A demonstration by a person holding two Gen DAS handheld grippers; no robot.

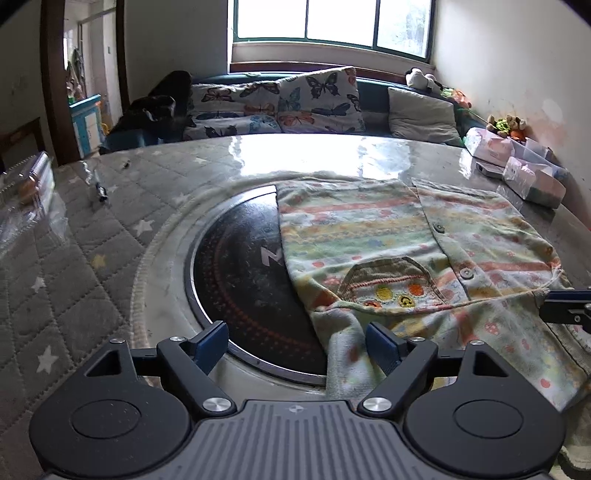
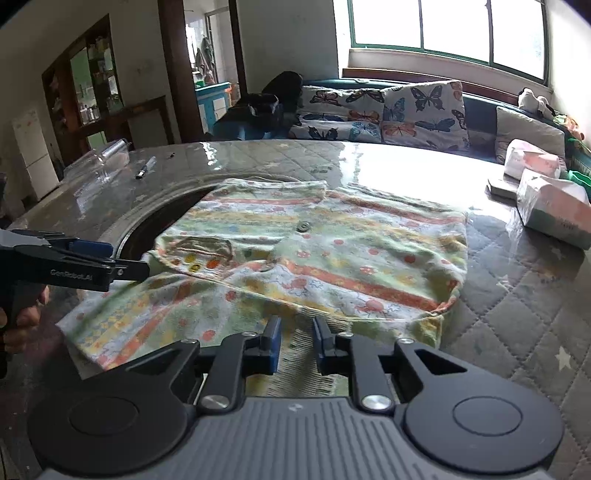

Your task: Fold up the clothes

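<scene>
Left wrist view: shirt (image 1: 388, 236) is laid partly folded on table (image 1: 92, 258); left gripper (image 1: 295, 343) and right gripper (image 2: 295, 341) are held open, empty. Further folds are judged outstanding.

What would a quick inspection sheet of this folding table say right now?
Surface: quilted star-pattern table cover under glossy film, round black hob set in the middle.
Job's things: striped child's shirt lying flat, partly over the hob.
Clutter: tissue packs far right, pen and clear plastic packaging far left.
Grippers: left gripper wide open at the shirt's near edge; right gripper open, narrower, over the hem.
Cables: nothing seen.
Surroundings: butterfly cushions, window.
</scene>
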